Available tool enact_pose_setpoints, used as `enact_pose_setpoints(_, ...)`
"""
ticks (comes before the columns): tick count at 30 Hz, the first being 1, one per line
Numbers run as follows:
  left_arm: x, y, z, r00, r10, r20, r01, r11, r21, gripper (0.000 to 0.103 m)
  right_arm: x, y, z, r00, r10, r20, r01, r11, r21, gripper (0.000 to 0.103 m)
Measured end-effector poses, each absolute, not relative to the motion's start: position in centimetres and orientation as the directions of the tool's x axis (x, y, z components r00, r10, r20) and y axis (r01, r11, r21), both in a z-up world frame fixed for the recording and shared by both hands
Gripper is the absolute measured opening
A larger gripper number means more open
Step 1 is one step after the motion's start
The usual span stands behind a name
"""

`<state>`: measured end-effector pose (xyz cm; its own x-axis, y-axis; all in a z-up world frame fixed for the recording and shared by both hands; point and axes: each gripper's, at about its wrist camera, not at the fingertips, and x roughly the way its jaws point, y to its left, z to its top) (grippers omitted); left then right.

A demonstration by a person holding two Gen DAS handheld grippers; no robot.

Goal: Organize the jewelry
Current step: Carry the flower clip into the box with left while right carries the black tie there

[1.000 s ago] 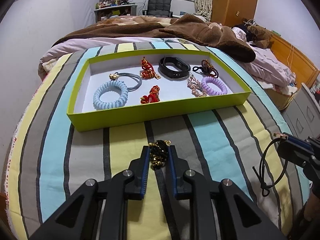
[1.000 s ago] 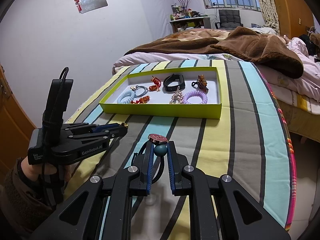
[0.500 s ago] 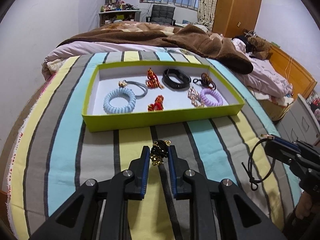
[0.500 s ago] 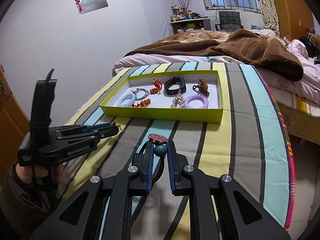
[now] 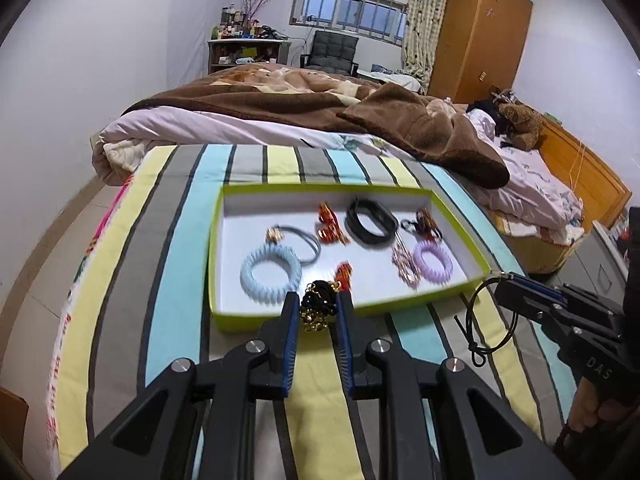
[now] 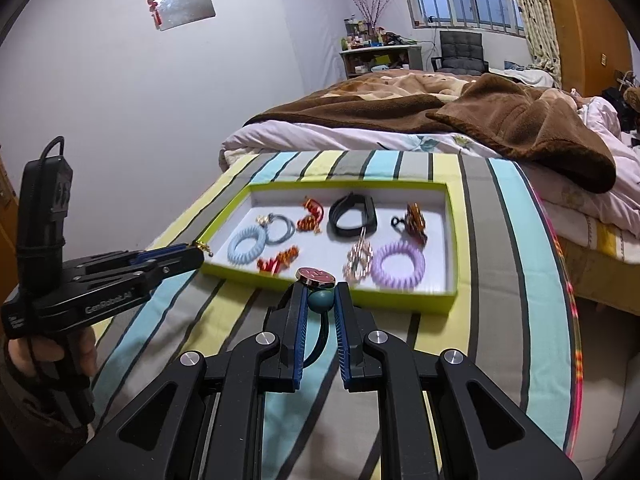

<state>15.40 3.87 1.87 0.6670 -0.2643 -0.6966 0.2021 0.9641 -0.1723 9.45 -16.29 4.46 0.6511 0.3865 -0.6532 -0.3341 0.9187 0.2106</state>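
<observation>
A lime-green tray (image 5: 352, 314) (image 6: 326, 290) lies on the striped bedspread, holding hair ties, a black band (image 5: 370, 220) and small ornaments. My left gripper (image 5: 318, 308) is shut on a black and gold beaded piece (image 5: 318, 306), lifted just before the tray's near rim. My right gripper (image 6: 321, 300) is shut on a teal bead (image 6: 321, 300) topped by a dark red disc (image 6: 316, 275), with a black cord hanging below. It too hovers at the near rim. In the left wrist view the right gripper (image 5: 502, 282) shows at the right, its black cord loop (image 5: 490, 316) dangling.
A striped bedspread (image 5: 168, 264) covers the bed's foot; a brown blanket (image 5: 400, 120) lies heaped behind the tray. In the tray sit a blue coil tie (image 5: 270, 274), a purple coil tie (image 5: 433, 262) and red-gold ornaments (image 5: 330, 224). A hand (image 6: 48, 354) holds the left gripper's handle.
Both grippers have risen and moved towards the tray with their pieces still held. The tray now sits closer under the fingertips in both views.
</observation>
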Motion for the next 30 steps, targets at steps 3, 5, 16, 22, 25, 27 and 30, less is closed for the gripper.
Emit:
enact_pose_setpoints(3,16.9,4.3,2.2,0.673,-0.256,-0.694,0.193,0.967,-0.169,0.019,11.2,-15.9,4.4,0.65,0.373,-0.662,-0.326,0.924,0.2,0.014)
enact_pose_setpoints(5,18.0,4.5,2.2,0.669,-0.26,-0.696,0.194,0.965,-0.174,0.019,12.4,-15.6,4.2,0.641,0.365,-0.675,-0.324,0.926,0.193,0.014)
enact_pose_setpoints(16,24.0,5.0,0.8,0.639,-0.254,-0.726,0.183,0.967,-0.178,0.019,17.9,-14.3,0.9,0.579,0.351,-0.736,-0.312,0.929,0.198,0.014)
enact_pose_setpoints(22,26.2,5.4,-0.5,0.619,-0.244,-0.747,0.164,0.97,-0.181,0.019,19.5,-13.7,-0.7,0.552,0.344,-0.76,-0.325,0.928,0.184,0.014)
enact_pose_setpoints(25,26.9,5.5,-1.3,0.61,-0.233,-0.757,0.153,0.972,-0.176,0.019,19.8,-13.4,-1.0,0.547,0.35,-0.76,-0.34,0.923,0.181,0.014)
enact_pose_setpoints(27,27.2,5.5,-1.6,0.603,-0.234,-0.763,0.148,0.972,-0.181,0.019,19.9,-13.1,-1.2,0.539,0.345,-0.768,-0.351,0.921,0.167,0.014)
enact_pose_setpoints(30,27.4,5.4,-1.9,0.599,-0.235,-0.766,0.151,0.972,-0.18,0.019,19.9,-12.7,-1.3,0.545,0.332,-0.77,-0.362,0.921,0.142,0.014)
